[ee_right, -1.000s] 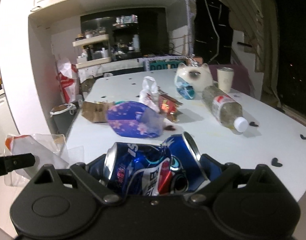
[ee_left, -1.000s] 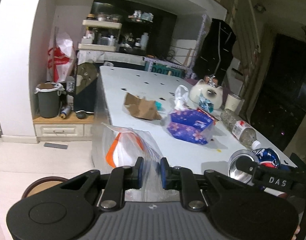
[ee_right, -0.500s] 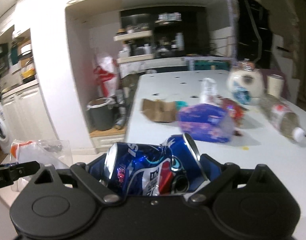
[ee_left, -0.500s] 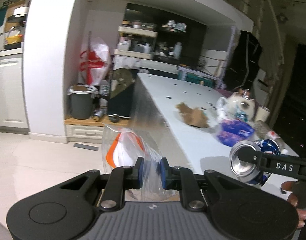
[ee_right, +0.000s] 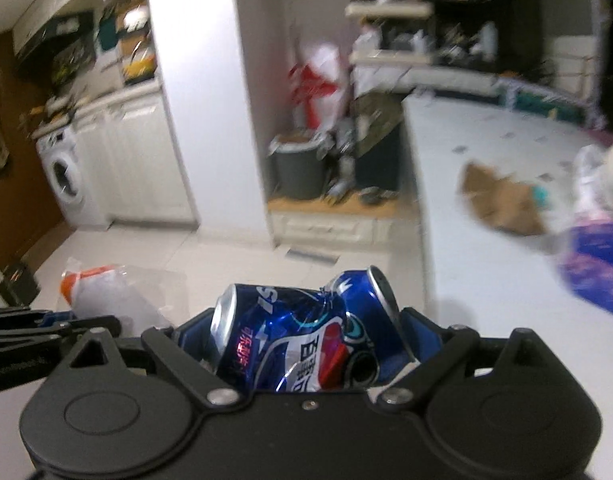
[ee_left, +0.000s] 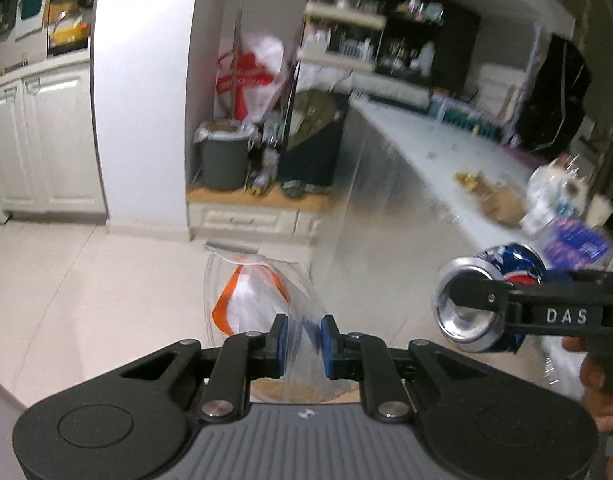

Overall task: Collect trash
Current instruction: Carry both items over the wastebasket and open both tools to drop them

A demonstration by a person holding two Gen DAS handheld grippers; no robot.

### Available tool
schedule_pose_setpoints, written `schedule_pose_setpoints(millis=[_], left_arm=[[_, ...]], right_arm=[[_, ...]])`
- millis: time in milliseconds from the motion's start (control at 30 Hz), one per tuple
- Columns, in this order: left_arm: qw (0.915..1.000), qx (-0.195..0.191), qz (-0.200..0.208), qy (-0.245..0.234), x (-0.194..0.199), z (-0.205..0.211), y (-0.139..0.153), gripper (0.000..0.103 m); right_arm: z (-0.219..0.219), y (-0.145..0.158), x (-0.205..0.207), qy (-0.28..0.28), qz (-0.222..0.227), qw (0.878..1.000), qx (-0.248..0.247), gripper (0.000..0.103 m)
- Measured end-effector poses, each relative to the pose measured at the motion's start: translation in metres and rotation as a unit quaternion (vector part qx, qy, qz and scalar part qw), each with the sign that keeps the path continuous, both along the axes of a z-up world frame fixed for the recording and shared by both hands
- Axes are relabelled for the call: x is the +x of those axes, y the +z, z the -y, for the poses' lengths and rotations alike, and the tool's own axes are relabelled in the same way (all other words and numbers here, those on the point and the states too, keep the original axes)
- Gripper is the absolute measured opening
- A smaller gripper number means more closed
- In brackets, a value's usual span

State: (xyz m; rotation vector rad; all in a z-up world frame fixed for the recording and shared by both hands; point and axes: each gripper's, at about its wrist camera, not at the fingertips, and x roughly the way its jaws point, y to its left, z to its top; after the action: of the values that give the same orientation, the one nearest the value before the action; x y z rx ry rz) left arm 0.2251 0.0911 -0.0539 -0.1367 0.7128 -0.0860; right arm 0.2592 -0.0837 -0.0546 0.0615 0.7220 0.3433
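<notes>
my left tool [ee_left: 302, 338] pinches the rim of a clear plastic bag with an orange-and-white item inside [ee_left: 250, 300], hanging over the floor. my right tool [ee_right: 306, 340] clamps a crushed blue soda can [ee_right: 302, 332] just beside the white surface [ee_right: 486, 256]. the bag mouth looks collapsed, so i judge the can could catch its edge and fall to the tiles.

washing machine [ee_right: 66, 174] far left | white cabinets [ee_left: 46, 140] | shelves [ee_left: 342, 40], contents blurred
</notes>
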Motion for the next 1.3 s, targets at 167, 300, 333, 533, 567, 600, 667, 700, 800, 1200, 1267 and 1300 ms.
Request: schedule_pose_setpoints(millis=[167, 300, 333, 533, 567, 600, 667, 700, 800, 1200, 1267, 1300], left_arm=[[0.9982, 0.014, -0.058, -0.013, 0.029, -0.013, -0.031, 0.018], [0.9949, 0.018, -0.096, -0.024, 0.047, -0.021, -0.055, 0.018], [0.9939, 0.020, -0.105, -0.026, 0.051, -0.021, -0.060, 0.018], [0.9874, 0.030, -0.148, -0.048, 0.073, -0.020, -0.087, 0.018], [0.9861, 0.034, -0.154, -0.052, 0.077, -0.019, -0.091, 0.018], [0.9850, 0.037, -0.159, -0.056, 0.081, -0.018, -0.094, 0.018], [0.9823, 0.037, -0.172, -0.063, 0.090, -0.019, -0.100, 0.018], [0.9808, 0.037, -0.180, -0.066, 0.094, -0.021, -0.103, 0.018], [0.9765, 0.047, -0.198, -0.071, 0.104, -0.023, -0.112, 0.018], [0.9588, 0.072, -0.251, -0.111, 0.133, -0.023, -0.141, 0.019], [0.9566, 0.072, -0.257, -0.118, 0.135, -0.024, -0.147, 0.019], [0.9555, 0.071, -0.260, -0.120, 0.135, -0.023, -0.150, 0.019]], right_arm=[[-0.032, -0.031, 0.037, 0.048, -0.058, 0.997, -0.024, 0.095], [-0.045, -0.057, 0.059, 0.063, -0.103, 0.992, -0.044, 0.095], [-0.048, -0.063, 0.063, 0.065, -0.117, 0.990, -0.048, 0.095], [-0.059, -0.099, 0.081, 0.063, -0.192, 0.976, -0.076, 0.095], [-0.061, -0.104, 0.085, 0.062, -0.202, 0.974, -0.076, 0.095], [-0.062, -0.109, 0.087, 0.062, -0.212, 0.972, -0.076, 0.095], [-0.064, -0.119, 0.088, 0.070, -0.226, 0.968, -0.077, 0.095], [-0.064, -0.124, 0.088, 0.073, -0.232, 0.967, -0.078, 0.095], [-0.066, -0.136, 0.089, 0.085, -0.241, 0.962, -0.093, 0.095], [-0.086, -0.130, 0.078, 0.161, -0.203, 0.956, -0.137, 0.094], [-0.088, -0.129, 0.076, 0.171, -0.194, 0.956, -0.141, 0.094], [-0.090, -0.129, 0.074, 0.176, -0.188, 0.955, -0.146, 0.094]])
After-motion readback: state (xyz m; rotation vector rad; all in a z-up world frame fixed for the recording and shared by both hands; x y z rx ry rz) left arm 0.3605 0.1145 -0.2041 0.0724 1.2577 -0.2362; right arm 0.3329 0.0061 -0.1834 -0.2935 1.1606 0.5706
